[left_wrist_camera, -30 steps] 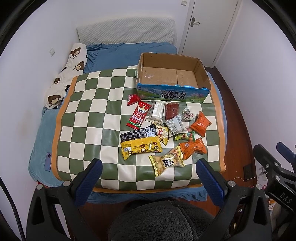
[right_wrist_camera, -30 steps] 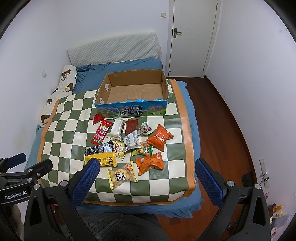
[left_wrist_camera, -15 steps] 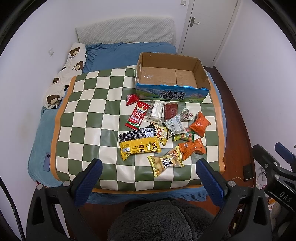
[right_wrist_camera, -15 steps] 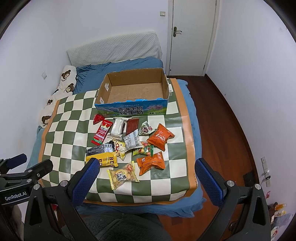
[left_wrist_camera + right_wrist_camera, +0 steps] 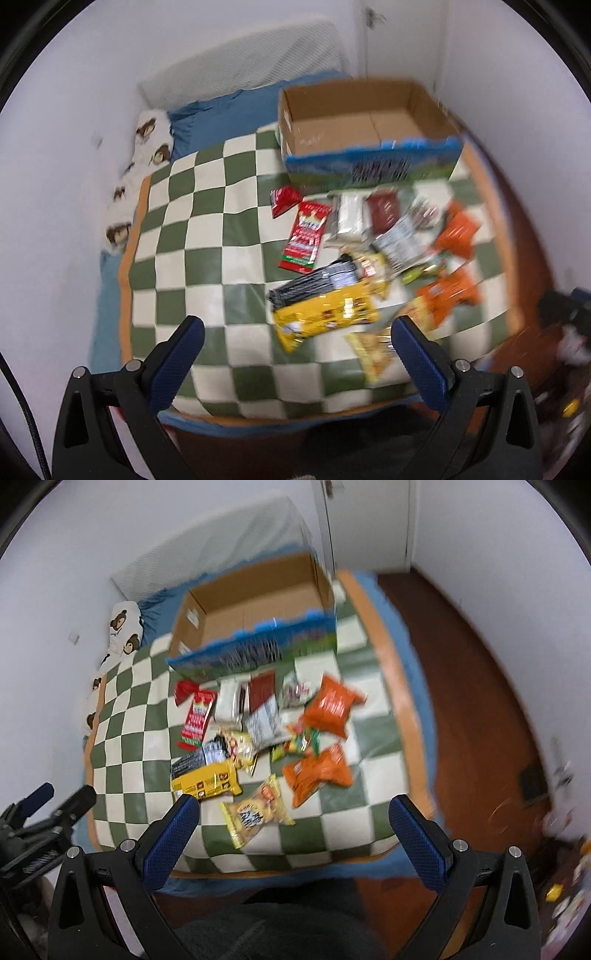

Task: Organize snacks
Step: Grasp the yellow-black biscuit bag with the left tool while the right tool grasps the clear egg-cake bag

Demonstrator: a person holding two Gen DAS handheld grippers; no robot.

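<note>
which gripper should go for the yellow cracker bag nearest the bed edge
Right, probably. The yellow cracker bag lies straight ahead between the open right gripper's fingers. In the left view it sits off by the right finger. Both grippers are empty.

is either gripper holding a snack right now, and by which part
Nothing is held. The left gripper and right gripper are both open, above the snacks on the checkered mat.

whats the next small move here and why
Probably lower the right gripper onto the yellow cracker packet, the snack nearest it. Both grippers are open and hold nothing, the cardboard box looks empty, and every snack lies loose on the checkered mat.
</note>
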